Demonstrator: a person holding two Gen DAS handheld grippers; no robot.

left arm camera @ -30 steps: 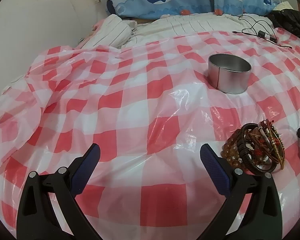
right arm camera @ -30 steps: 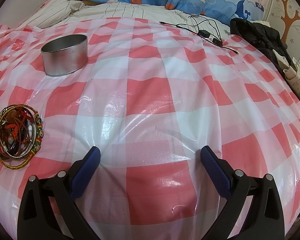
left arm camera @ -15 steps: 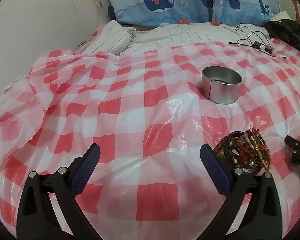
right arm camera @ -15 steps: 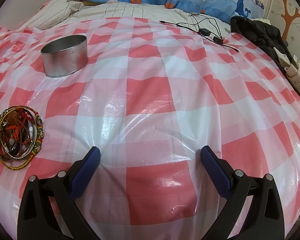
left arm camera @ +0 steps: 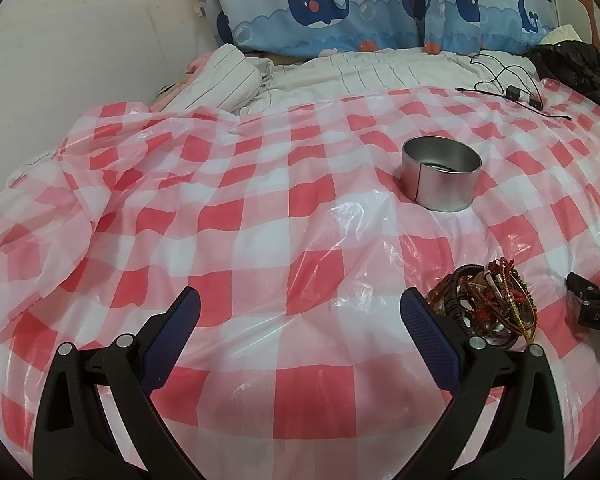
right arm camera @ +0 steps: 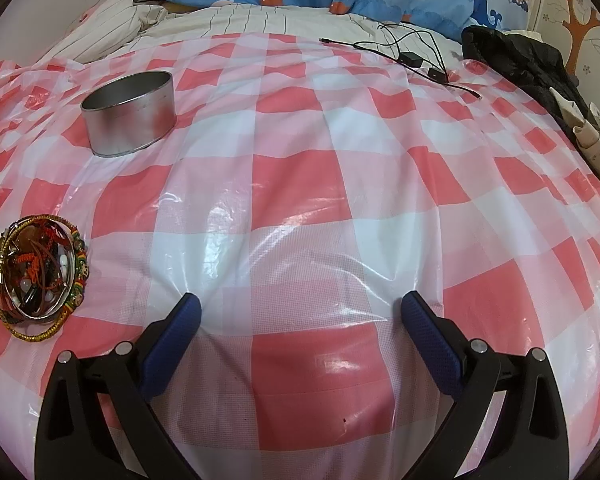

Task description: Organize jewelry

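A tangled pile of bracelets (left arm camera: pixel 488 300) lies on the red-and-white checked plastic sheet (left arm camera: pixel 260 208), just right of my left gripper's right finger. In the right wrist view the same bracelets (right arm camera: pixel 38 274) sit at the far left. A round silver tin (left arm camera: pixel 441 173) stands open-topped farther back; the tin (right arm camera: pixel 130 112) is at the upper left for the right wrist. My left gripper (left arm camera: pixel 300 312) is open and holds nothing. My right gripper (right arm camera: pixel 300 312) is open over bare sheet, well right of the bracelets. Part of the right gripper (left arm camera: pixel 596 304) shows at the left view's right edge.
The sheet covers a bed with striped bedding (left arm camera: pixel 364 76) and whale-print pillows (left arm camera: pixel 340 4) at the back. A black cable with adapters (right arm camera: pixel 412 54) lies at the far right. Dark clothing (right arm camera: pixel 520 64) is heaped by the right edge. A wall (left arm camera: pixel 80 60) is left.
My left gripper has pulled back and risen, so the tin and bracelets look smaller and farther. The right gripper has barely moved. Both stay open.
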